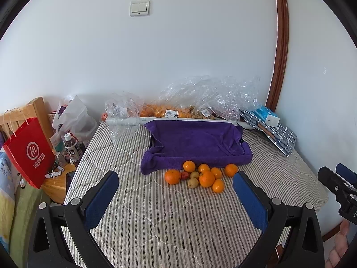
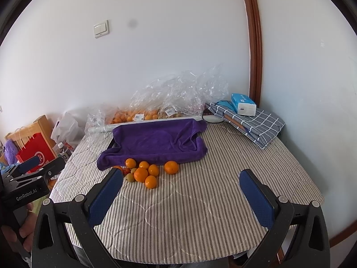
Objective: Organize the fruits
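Observation:
A cluster of loose fruit lies on the striped table cover: several oranges point(image 1: 206, 178) point(image 2: 141, 174), a small red fruit point(image 1: 184, 175) and small yellow-green fruits point(image 1: 193, 182) point(image 2: 130, 177). One orange point(image 2: 171, 167) sits a little apart to the right. Just behind them is a tray draped with a purple towel point(image 1: 196, 143) point(image 2: 156, 143). My left gripper point(image 1: 176, 184) is open and empty, hovering in front of the fruit. My right gripper point(image 2: 181, 178) is open and empty, to the right of the cluster.
Clear plastic bags with more oranges point(image 1: 160, 111) point(image 2: 133, 116) lie along the wall. A folded checked cloth point(image 2: 252, 122) with a tissue pack point(image 2: 243, 103) sits at the back right. A red paper bag point(image 1: 29, 154) and bottles point(image 1: 72, 148) stand off the table's left edge.

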The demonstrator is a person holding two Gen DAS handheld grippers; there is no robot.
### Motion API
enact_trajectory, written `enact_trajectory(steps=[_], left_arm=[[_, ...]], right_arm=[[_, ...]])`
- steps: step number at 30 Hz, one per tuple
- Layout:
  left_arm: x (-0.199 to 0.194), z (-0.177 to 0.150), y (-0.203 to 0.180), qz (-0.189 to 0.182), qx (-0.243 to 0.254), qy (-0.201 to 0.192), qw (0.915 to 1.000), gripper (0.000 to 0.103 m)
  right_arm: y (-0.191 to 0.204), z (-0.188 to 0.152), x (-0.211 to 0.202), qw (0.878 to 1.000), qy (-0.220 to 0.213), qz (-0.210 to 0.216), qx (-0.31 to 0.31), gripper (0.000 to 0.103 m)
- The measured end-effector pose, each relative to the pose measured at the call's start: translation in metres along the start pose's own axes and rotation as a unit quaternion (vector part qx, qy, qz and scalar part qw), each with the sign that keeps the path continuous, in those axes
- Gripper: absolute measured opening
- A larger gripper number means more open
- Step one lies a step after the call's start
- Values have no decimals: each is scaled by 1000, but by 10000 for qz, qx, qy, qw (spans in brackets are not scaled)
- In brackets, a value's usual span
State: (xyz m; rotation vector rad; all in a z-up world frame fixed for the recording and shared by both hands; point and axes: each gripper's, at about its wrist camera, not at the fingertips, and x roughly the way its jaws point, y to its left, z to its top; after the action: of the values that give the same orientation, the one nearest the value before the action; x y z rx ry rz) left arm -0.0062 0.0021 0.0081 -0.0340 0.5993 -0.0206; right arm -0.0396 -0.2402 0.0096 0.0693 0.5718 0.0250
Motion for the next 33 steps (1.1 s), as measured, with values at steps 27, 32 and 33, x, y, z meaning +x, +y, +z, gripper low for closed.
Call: enact_trajectory(steps=[27,32,33], left_arm=[[23,12,12,-33,-106,39,9999,103],[48,8,21,126,-144,170,9997,103],[55,6,24,166,-155,216,9995,103]], right_arm=[[6,8,24,9997,52,-204,-92,103],[5,7,46,9997,23,-110,-210,103],[5,6,53,9997,31,-85,-230,103]])
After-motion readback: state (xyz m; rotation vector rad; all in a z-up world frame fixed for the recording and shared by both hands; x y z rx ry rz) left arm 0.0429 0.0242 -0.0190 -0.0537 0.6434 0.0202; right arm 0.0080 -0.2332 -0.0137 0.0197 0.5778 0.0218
